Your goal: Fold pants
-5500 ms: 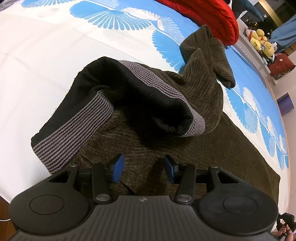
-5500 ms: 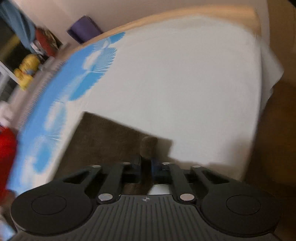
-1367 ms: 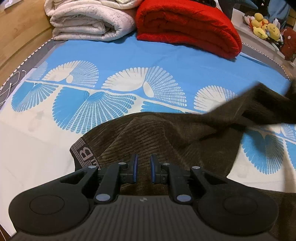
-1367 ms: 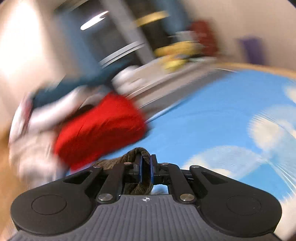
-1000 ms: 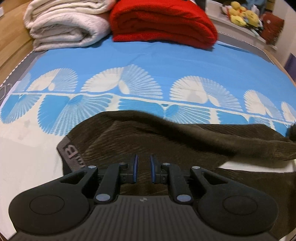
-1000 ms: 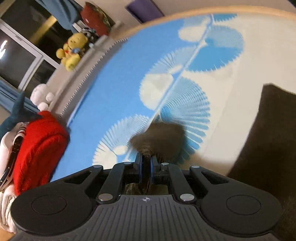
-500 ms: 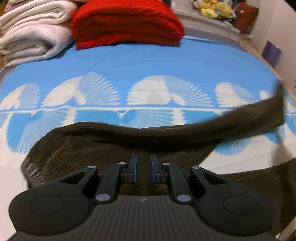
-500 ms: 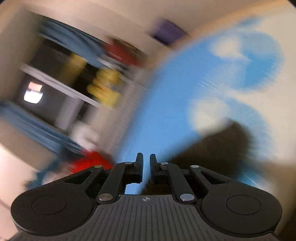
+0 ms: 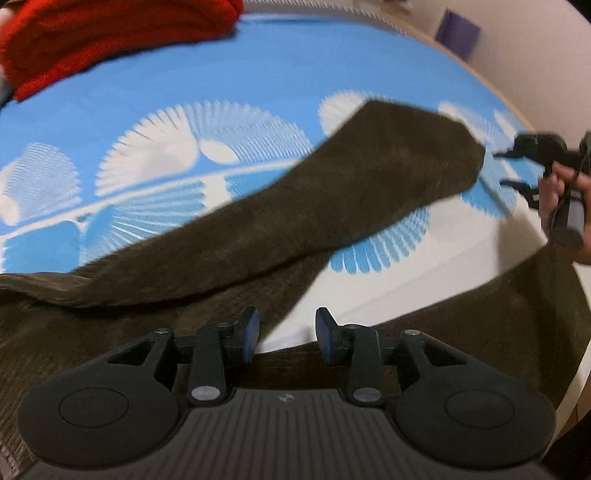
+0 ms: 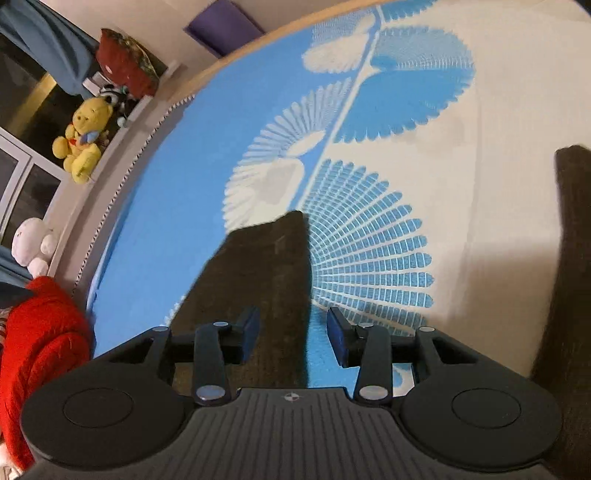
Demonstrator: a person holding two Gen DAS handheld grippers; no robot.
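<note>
With both tongs, left (image 9: 285, 332) and right (image 10: 292, 334), opening and empty, pants (image 9: 332, 206) lie spread on bed (image 9: 258, 74); legs unaligned, folding undone.

No legible text, label or number anywhere in view.

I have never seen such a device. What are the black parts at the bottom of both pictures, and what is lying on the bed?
Each picture comes from a camera on a hand-held gripper, looking along its two fingers. A person holds one in each hand; there is no robot. In the left view, the left gripper hangs over brown pants spread on a blue-and-white bedsheet. At the right edge you see the person's hand with the other gripper. The right view shows the right gripper above one pant leg. Both jaws are opening; neither pinches cloth. A red blanket lies behind.
</note>
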